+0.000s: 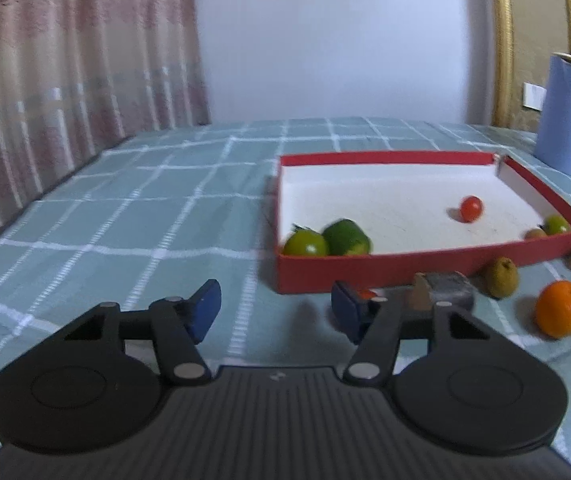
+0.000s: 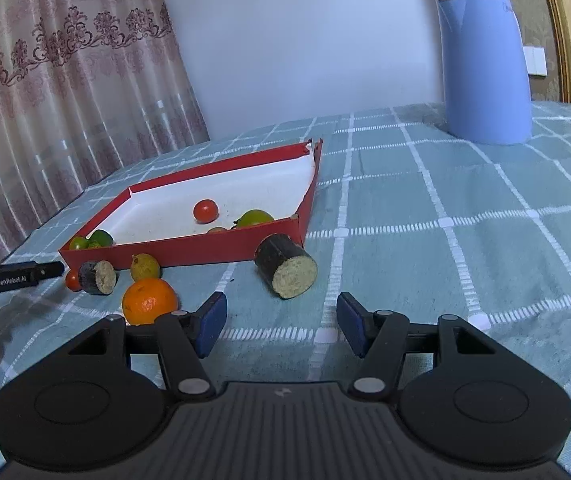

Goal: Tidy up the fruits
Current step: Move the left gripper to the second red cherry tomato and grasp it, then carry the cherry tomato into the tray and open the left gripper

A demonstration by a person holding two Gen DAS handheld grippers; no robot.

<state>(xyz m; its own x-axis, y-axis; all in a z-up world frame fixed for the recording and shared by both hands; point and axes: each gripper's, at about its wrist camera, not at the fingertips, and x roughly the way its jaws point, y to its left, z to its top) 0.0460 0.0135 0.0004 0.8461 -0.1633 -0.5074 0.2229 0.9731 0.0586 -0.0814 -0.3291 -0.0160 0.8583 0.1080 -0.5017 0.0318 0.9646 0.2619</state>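
Note:
A red box [image 1: 405, 266] with a white floor holds two green citrus fruits [image 1: 327, 240], a red tomato [image 1: 470, 208] and two small fruits in its right corner [image 1: 555, 225]. In front of it on the cloth lie an orange [image 1: 560, 309], a yellow-green fruit [image 1: 501, 277], a small red tomato [image 2: 72, 280] and two dark cut stalk pieces [image 2: 285, 266] [image 2: 97, 277]. My left gripper [image 1: 276, 308] is open and empty just before the box's front wall. My right gripper [image 2: 281, 322] is open and empty, near the orange [image 2: 149, 301] and the box [image 2: 189, 246].
A blue jug [image 2: 485, 64] stands at the back right of the table. The checked teal tablecloth [image 2: 465, 240] covers the table. A curtain [image 1: 65, 60] hangs at the left edge. The left gripper's body [image 2: 9, 276] shows at the right wrist view's left side.

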